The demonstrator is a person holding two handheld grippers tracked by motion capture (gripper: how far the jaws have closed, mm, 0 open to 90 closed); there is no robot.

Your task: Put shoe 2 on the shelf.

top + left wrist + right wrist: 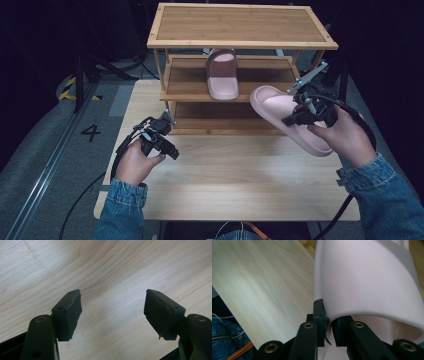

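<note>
Behind your pale wood table (225,175) one pink slide (222,75) already sits on the bamboo rack's (240,25) middle shelf, so you're halfway: your right gripper (300,112) pinches the second slide's (290,120) strap midair, while your left gripper (162,137) idles wide open, empty.

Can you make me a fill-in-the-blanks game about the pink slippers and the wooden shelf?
1. The right gripper is shut on a pink foam ____.
2. The other pink foam slipper sits on the wooden shoe rack's ____ shelf.
3. The left gripper's jaws stand ____ above the pale wooden table.

Missing words: slipper; middle; open
</note>
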